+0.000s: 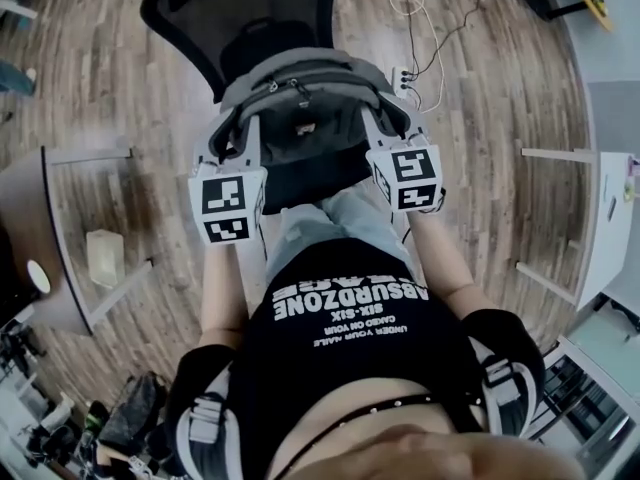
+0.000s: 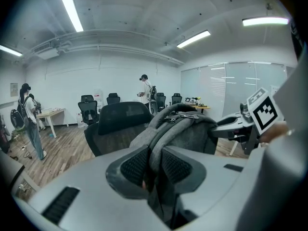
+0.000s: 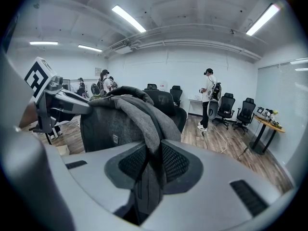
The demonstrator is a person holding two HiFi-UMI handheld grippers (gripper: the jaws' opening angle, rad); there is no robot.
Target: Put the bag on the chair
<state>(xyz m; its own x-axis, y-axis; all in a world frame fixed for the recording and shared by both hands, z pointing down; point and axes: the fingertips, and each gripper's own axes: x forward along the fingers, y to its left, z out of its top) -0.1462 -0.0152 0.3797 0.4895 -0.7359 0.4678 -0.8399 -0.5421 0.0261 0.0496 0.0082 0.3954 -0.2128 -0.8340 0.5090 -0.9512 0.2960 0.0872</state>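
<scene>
chair (image 1: 195, 13) w/ black mesh back is straight ahead, seat mostly hidden under the bag. grey bag (image 1: 300, 118) hangs between both claws, just in front of the backrest; can't tell if it touches the seat. left claw (image 2: 155, 163) pinches one strap, right claw (image 3: 155, 160) the other. pickup looks done; left to do: set it on the seat, let go.

text | black shirt (image 1: 352, 363): "absurdzone" and "six-six", white letters, upside down from the head view | smaller lines: unclear

The wood floor (image 1: 480, 88) bears a black chair (image 1: 250, 8) and a power strip (image 1: 404, 80).
</scene>
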